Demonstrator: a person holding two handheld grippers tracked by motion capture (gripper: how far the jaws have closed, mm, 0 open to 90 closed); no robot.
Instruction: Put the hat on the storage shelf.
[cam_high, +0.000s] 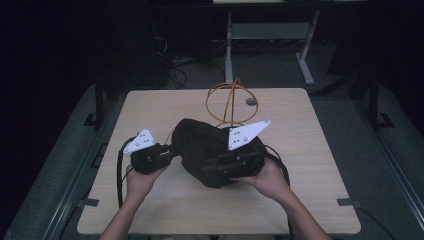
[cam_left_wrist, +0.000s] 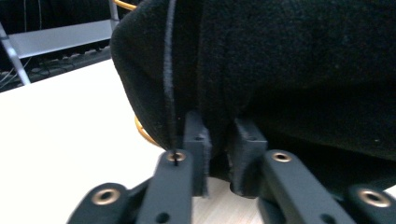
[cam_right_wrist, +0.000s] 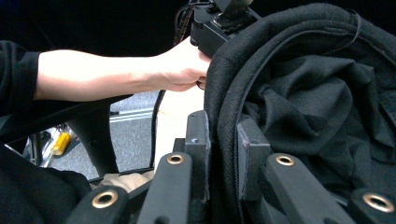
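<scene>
A black hat (cam_high: 200, 145) sits at the middle of the table (cam_high: 150, 210), with a person holding it from both sides by the two grippers.

The left gripper (cam_high: 172, 150) comes in from nine o'clock of the hat. In the left gripper view its jaws are drawn narrow and pinch a fold of the hat's black cloth (cam_left_wrist: 280, 70) at the rim; a thin cord (cam_left_wrist: 169, 70) of the hat hangs down across the left jaw. The left hand (cam_high: 140, 180) grips the tool from below.

The right gripper (cam_high: 212, 165) lies across the hat at about five o'clock, its grey plate (cam_high: 247, 134) up. In the right gripper view its jaws are clamped narrow on the hat's stitched brim edge (cam_right_wrist: 224, 140), with the crumpled lining (cam_right_wrist: 317, 102) to the right of them. Farther off in that view the left hand (cam_right_wrist: 182, 67) holds its own gripper against the far rim. The right hand (cam_high: 270, 180) holds the tool at the hat's four o'clock.

A wire stand (cam_high: 227, 102) of orange hoops rises just behind the hat at twelve o'clock, and a small grey disc (cam_high: 251, 101) lies on the table beside it at one o'clock.
</scene>
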